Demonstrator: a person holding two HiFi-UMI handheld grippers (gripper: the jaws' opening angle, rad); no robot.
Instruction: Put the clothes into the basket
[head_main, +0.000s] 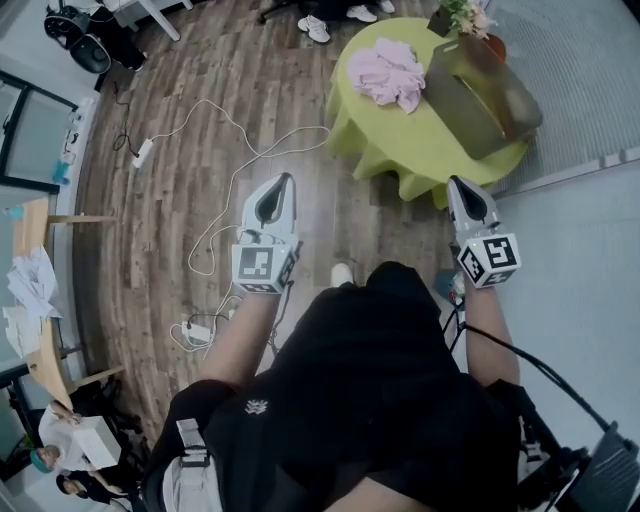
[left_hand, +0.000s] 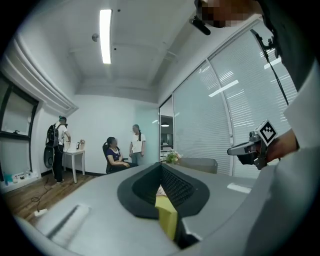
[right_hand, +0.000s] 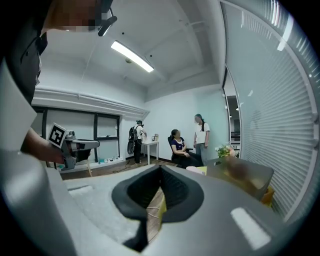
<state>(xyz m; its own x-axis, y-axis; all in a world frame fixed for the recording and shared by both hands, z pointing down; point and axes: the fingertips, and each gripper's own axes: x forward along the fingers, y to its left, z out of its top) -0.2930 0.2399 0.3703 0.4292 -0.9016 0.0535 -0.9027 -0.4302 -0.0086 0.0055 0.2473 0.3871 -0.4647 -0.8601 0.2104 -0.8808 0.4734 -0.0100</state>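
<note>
Wood-plank floor, 11 o'clock: matt, grainy. Tabletop, 1 o'clock: smooth yellow-green cloth cover. On it, clothes: soft pink cloth, crumpled. basket: stiff grey-brown fabric. My left gripper, right gripper: matt grey plastic; my jaws black, ribbed.

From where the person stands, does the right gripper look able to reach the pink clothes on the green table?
Probably not yet. The right gripper, shut, is near the green table's near edge; the pink clothes lie farther across, beside the basket. Nothing blocks the way; a step closer should do.

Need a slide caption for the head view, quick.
Left tongs and right tongs, both shut and empty, face a green table holding pink clothes beside a basket.
</note>
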